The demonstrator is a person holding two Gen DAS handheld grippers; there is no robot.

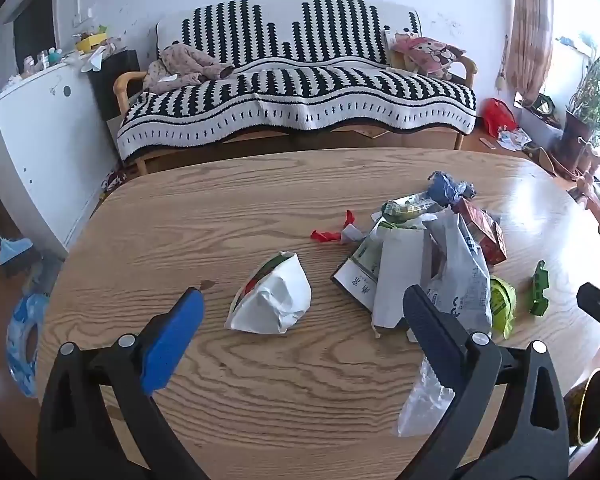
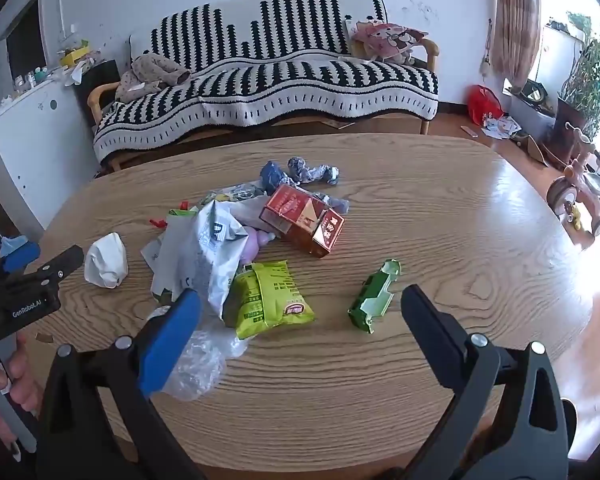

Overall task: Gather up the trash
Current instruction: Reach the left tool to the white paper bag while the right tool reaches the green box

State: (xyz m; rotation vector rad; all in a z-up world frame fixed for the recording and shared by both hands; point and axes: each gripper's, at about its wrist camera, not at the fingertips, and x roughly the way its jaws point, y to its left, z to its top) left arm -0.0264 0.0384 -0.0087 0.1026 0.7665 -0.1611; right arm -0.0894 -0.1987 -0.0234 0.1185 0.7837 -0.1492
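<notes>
A heap of trash lies on the wooden table: a crumpled white wrapper, a red scrap, a white paper bag, a red carton, a lime-green snack packet, a flattened green box, blue crumpled paper and clear plastic film. My left gripper hovers open above the table, with the white wrapper between and beyond its fingers, untouched. My right gripper is open too, the green packet and green box lying ahead between its fingers.
A sofa with a black-and-white striped cover stands behind the table. A white cabinet is at the left, plants and a tricycle at the right. A dark cup rim shows at the table's right edge.
</notes>
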